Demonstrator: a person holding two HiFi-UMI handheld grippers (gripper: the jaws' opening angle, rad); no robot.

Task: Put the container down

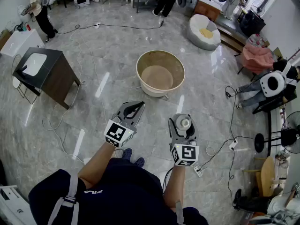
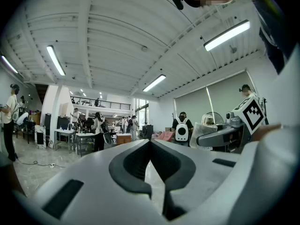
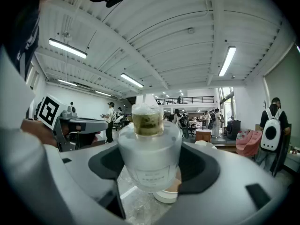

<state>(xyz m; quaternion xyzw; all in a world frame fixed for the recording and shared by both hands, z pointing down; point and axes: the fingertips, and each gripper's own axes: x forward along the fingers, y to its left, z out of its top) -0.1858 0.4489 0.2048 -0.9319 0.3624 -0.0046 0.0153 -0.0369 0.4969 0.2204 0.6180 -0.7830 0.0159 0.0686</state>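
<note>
- On the grey marble floor at far left stands a dark desk [image 1: 60,78] with a white object lying on its top.
- Right of it and nearer the person, the left tongs [image 1: 136,108] are held level above the floor. They are pressed together at the tips, with nothing between them.
- Ahead of both hands, well apart from them, a round beige tub [image 1: 160,72] sits on the floor.
- The right tongs [image 1: 182,120] stand spread wide, pinching the container [image 3: 149,159] from both sides.
- The container is a frosted, translucent jar with a narrower capped neck. It stands upright in that grip, held in the air above the floor, short of the tub.
- Farther right, a white beanbag [image 1: 203,31] rests on the floor.
</note>
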